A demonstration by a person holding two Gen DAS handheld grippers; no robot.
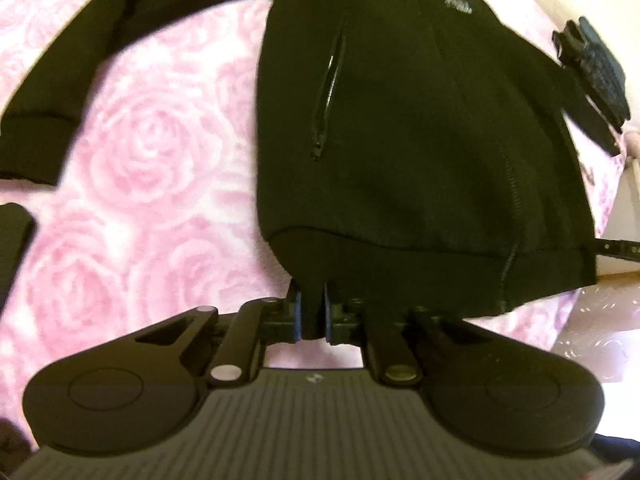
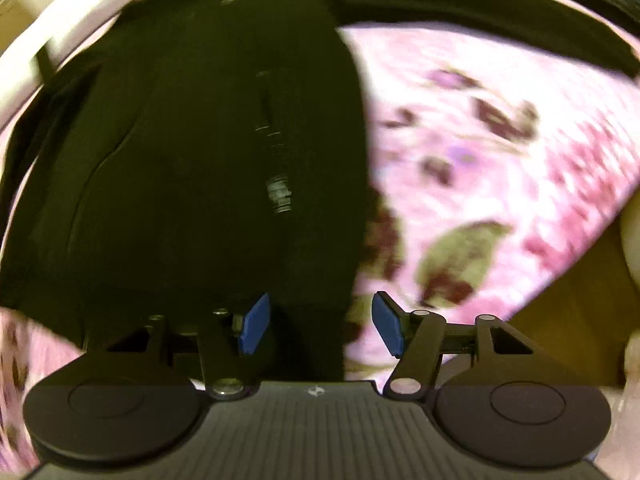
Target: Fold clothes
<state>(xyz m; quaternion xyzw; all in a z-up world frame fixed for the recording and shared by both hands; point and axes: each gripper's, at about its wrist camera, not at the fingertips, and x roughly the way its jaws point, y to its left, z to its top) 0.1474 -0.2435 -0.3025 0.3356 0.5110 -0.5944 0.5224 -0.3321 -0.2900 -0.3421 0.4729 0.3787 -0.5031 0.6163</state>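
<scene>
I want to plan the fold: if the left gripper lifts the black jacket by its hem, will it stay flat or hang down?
The black jacket will probably sag, since it lies soft and limp. One pinch by the left gripper likely leaves the hem's other corner drooping. The loose sleeve would probably trail.

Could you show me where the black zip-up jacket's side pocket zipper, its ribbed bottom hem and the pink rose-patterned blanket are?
Side pocket zipper (image 1: 329, 92): left wrist view, middle of the shiny zip line.
Ribbed bottom hem (image 1: 420, 264): left wrist view, centre of the band.
Pink rose-patterned blanket (image 1: 160, 152): left wrist view, bare patch left of the jacket.
</scene>
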